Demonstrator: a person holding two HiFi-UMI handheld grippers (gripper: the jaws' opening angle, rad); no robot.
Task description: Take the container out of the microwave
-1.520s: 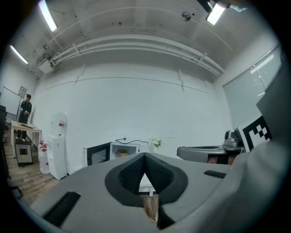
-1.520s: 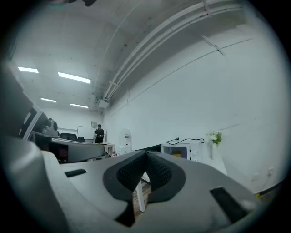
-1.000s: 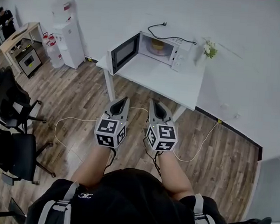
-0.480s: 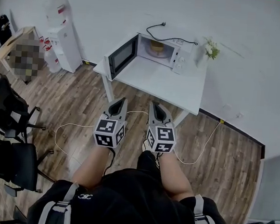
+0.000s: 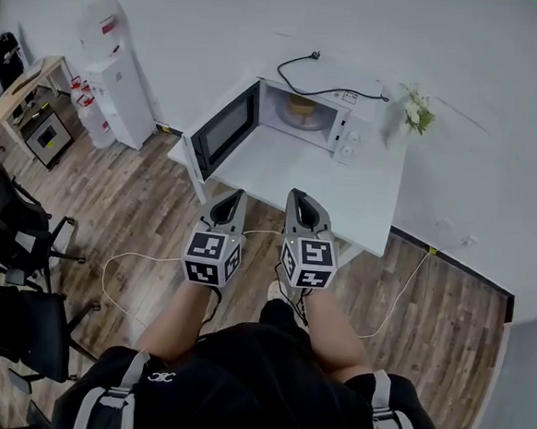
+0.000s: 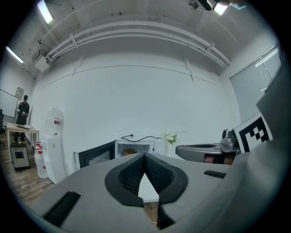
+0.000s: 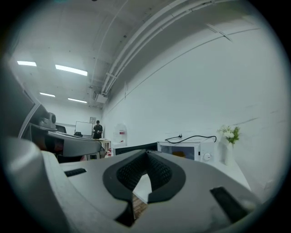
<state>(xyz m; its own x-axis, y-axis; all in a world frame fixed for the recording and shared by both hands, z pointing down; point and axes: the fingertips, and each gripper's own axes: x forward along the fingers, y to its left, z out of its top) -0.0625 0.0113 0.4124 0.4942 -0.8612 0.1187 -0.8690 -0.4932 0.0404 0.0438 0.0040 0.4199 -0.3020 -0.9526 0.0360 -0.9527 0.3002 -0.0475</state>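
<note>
Head view looks steeply down on a person approaching a white rectangular table set against the wall. On it stands a white microwave oven with its dark-glazed door swung wide to the left. The round yellowish container sits inside the lit cavity, untouched and well apart from both tools. The left gripper and the right gripper are held side by side, roughly level. Each has its jaws pressed together, with nothing between them. The step in hand looks like the approach, with the reach not yet begun. The next move likely calls for closing the remaining gap and spreading one pair of jaws. That gripper must then go straight through the opening, clear of the door, to grip the container's side or rim. A second ago the table and oven sat farther off and both grippers hung over the brown wood-plank floor. Now their tips overlap the table's near edge, and the jaws remain shut as before.
</note>
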